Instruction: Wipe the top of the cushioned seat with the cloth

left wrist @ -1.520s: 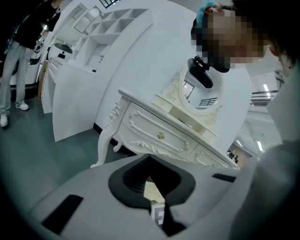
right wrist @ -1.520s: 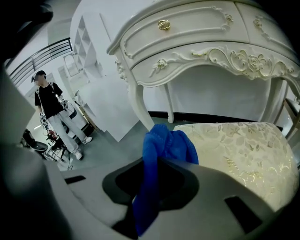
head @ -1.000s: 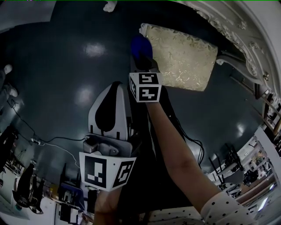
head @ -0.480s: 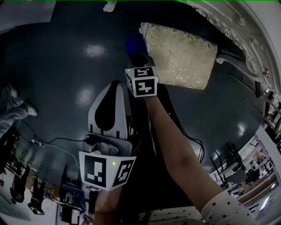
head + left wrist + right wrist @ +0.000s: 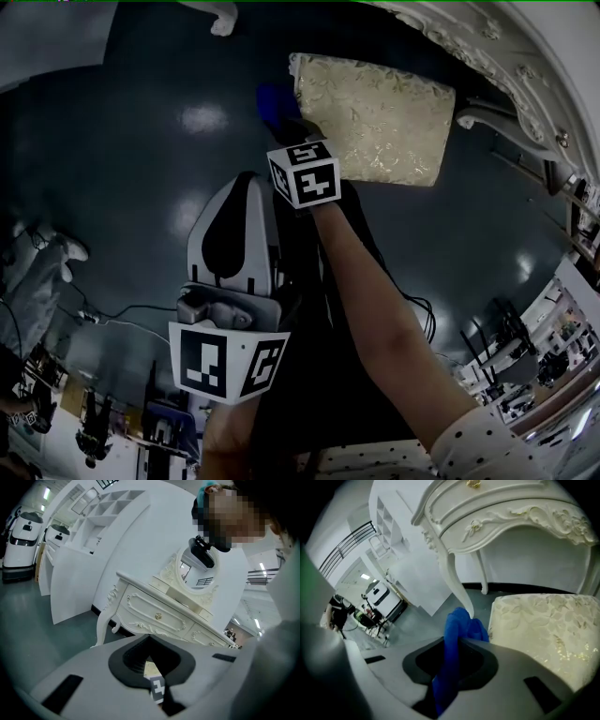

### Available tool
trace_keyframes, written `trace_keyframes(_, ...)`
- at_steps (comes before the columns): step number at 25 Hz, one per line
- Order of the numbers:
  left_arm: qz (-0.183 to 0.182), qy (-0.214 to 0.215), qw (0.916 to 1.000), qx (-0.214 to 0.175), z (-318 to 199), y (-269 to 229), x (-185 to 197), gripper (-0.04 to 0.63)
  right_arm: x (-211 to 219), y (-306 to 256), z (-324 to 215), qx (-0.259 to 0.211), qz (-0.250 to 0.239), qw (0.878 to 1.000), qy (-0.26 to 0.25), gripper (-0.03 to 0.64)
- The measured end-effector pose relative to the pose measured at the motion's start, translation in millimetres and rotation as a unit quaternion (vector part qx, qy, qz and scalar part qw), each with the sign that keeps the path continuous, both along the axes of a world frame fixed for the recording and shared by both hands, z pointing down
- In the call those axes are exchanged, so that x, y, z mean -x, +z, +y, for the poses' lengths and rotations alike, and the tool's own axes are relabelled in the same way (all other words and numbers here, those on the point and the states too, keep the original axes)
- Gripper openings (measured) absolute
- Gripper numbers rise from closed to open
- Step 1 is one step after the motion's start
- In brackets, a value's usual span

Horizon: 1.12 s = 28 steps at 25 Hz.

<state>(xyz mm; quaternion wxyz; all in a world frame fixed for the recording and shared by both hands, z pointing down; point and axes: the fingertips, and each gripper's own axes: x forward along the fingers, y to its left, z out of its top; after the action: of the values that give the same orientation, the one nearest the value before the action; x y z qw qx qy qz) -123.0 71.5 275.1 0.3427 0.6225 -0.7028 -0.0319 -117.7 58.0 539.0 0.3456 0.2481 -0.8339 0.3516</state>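
Right hand-held gripper (image 5: 461, 641): I hold it at arm's length, jaws pinching the blue cloth (image 5: 457, 620), which bunches up between them.
Cloth: just beside the near corner of the cushioned seat (image 5: 543, 625), over the floor (image 5: 141, 141). As far as I can tell, it is not on the seat top.
Left hand-held gripper (image 5: 246, 187): drawn back close to my body, jaws pressed together on nothing.
Step, as I judge it: wiping not yet under way on the seat top.
Risk: the cloth is a tight wad, so hard jaw tips could drag on the brocade instead. A snag on the seat edge might tug the cloth free.
Second risk: the curved leg (image 5: 457, 578) of the carved white desk (image 5: 511, 513) stands near the cloth, so a wide sweep could knock it.
Surface: pale, leaf-patterned upholstery, padded and yielding by the look of it.
Room: glossy dark floor with lamp glare, white furniture and cables on the floor.
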Motion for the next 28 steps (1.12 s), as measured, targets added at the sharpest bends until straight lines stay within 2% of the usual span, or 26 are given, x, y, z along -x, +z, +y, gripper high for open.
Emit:
trace_keyframes(5,0.0,0.02,0.9998,-0.003,-8,0,-12,-0.003,-39,-35,-19,-0.042,-0.045,0.995,0.084,0.077)
trace_keyframes(11,0.003,0.051,0.9987,-0.005,-22,-1,-29,-0.003,-131,-69,-29,-0.078,-0.036,0.983,0.16,0.077)
trace_keyframes(16,0.006,0.087,0.9962,-0.001,-34,1,-46,-0.003,-236,-76,-30,-0.098,0.032,0.973,0.206,0.077)
trace_keyframes(22,0.01,0.127,0.9918,0.006,-48,8,-75,-0.003,-370,-56,-38,-0.109,0.141,0.944,0.279,0.077)
trace_keyframes(25,0.012,0.145,0.9892,0.011,-52,12,-89,-0.003,-411,-39,-44,-0.106,0.176,0.931,0.302,0.077)
trace_keyframes(28,0.013,0.159,0.9871,0.016,-54,16,-99,-0.003,-431,-15,-47,-0.09,0.199,0.924,0.313,0.077)
